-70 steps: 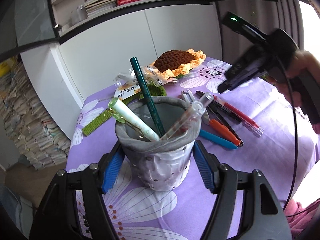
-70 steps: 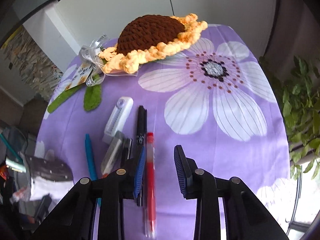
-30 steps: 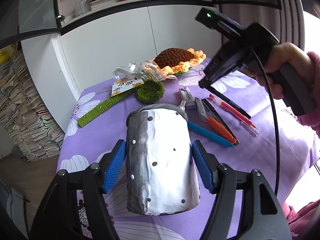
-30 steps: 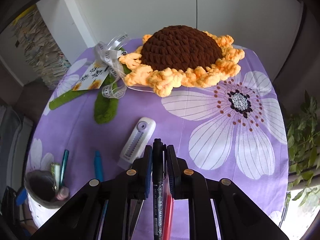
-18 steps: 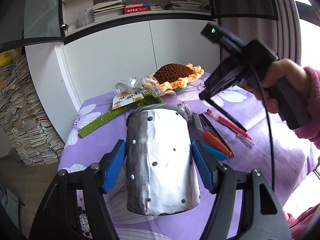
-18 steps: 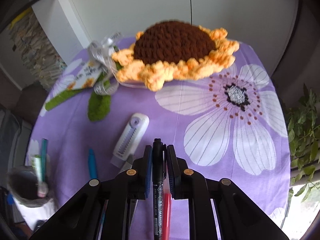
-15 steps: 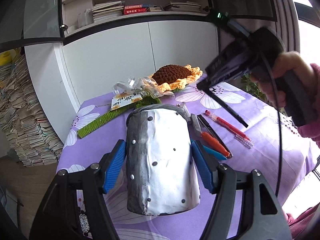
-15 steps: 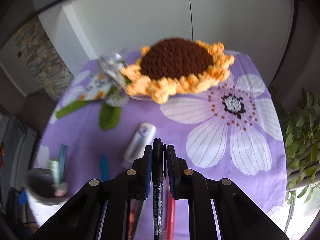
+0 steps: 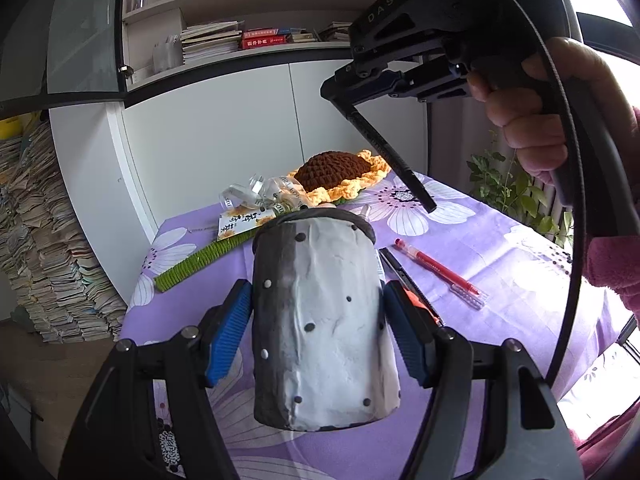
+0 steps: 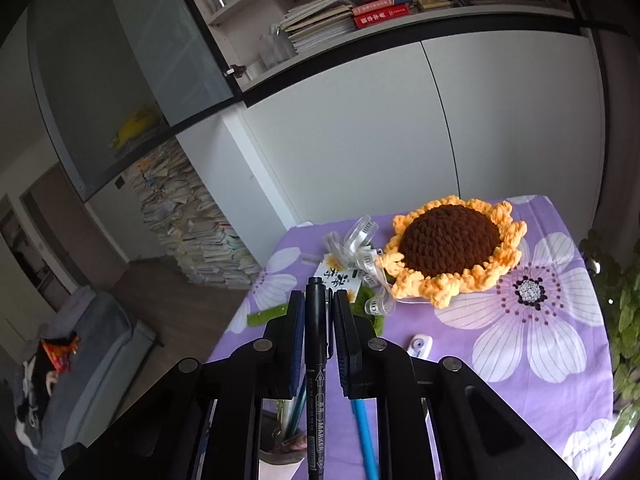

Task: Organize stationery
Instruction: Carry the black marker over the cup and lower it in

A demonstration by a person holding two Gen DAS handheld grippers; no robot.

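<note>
My left gripper [image 9: 316,328] is shut on the grey-and-white pen holder [image 9: 320,320] and holds it on the purple tablecloth. My right gripper [image 10: 317,316] is shut on a black marker [image 10: 317,360]. In the left wrist view the right gripper [image 9: 340,92] is raised above and behind the holder, and the marker [image 9: 390,160] slants down toward the holder's rim. In the right wrist view the holder's mouth with pens [image 10: 288,432] shows just below the jaws. A red pen [image 9: 438,270], an orange-handled cutter [image 9: 416,292] and a blue pen [image 10: 362,432] lie on the cloth.
A crocheted sunflower [image 10: 452,248] with ribbon and tag [image 10: 352,264] lies at the back of the table, its green stem [image 9: 200,258] at the left. A white correction tape [image 10: 419,346] lies by the pens. A white cabinet, book stacks and a plant surround the table.
My right gripper has lifted the black marker off the cloth and carried it up over the holder, tilting upward. My left gripper stays shut on the holder.
</note>
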